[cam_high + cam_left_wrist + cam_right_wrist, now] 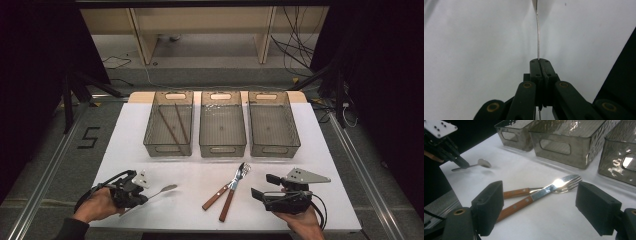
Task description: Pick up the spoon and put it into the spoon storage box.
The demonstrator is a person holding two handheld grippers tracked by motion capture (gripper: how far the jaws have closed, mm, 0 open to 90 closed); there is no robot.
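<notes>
Left gripper pinching spoon, right gripper spread; floor marking "5"

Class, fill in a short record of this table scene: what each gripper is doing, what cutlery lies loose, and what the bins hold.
left gripper: jaws shut on the thin metal spoon
right gripper: jaws open, holding nothing
loose cutlery: wooden-handled knife crossing wooden-handled fork on the white table
left smoky plastic bin: two brown chopsticks
middle bin: nothing visible inside
right bin: nothing visible inside
</notes>
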